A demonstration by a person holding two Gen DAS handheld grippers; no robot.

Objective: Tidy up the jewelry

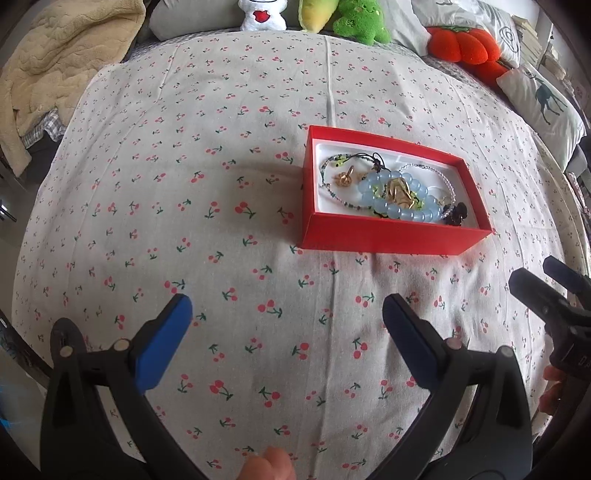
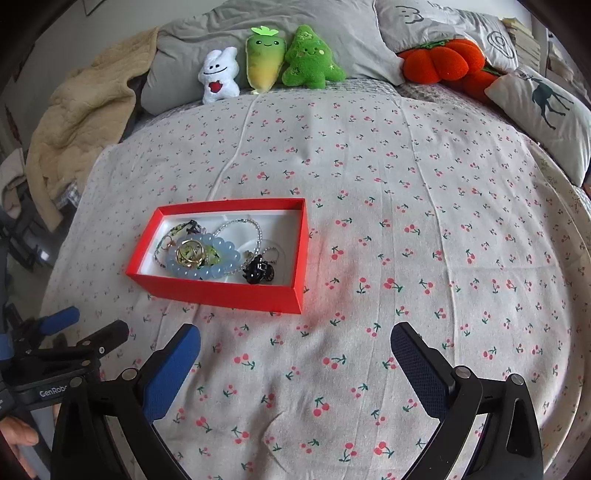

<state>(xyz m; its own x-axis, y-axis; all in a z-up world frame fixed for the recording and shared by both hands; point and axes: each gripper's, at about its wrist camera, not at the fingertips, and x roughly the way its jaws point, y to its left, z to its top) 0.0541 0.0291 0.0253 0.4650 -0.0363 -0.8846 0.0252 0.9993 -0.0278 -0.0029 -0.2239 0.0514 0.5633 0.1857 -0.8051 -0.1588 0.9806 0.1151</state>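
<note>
A red box (image 1: pixel 384 238) (image 2: pixel 221 293) with a white lining sits on the cherry-print bedsheet (image 1: pixel 221 229) (image 2: pixel 406 258). Inside lie a pale blue bead bracelet (image 1: pixel 402 212) (image 2: pixel 207 271), gold rings (image 1: pixel 399 192) (image 2: pixel 190 253), thin beaded strands (image 2: pixel 240 223) and a small black clip (image 1: pixel 456 214) (image 2: pixel 258 275). My left gripper (image 1: pixel 286 314) hangs open over the sheet, nearer than the box, with nothing between its fingers. My right gripper (image 2: pixel 295 343) is open too, to the right of and nearer than the box, and empty. Each gripper shows at the edge of the other's view.
Plush toys (image 2: pixel 266 62) and grey pillows (image 2: pixel 332 22) line the far end of the bed. Orange plush cushions (image 2: pixel 439 61) and a deer-print pillow (image 2: pixel 546 107) lie at the far right. A beige blanket (image 2: pixel 81 107) hangs off the left side.
</note>
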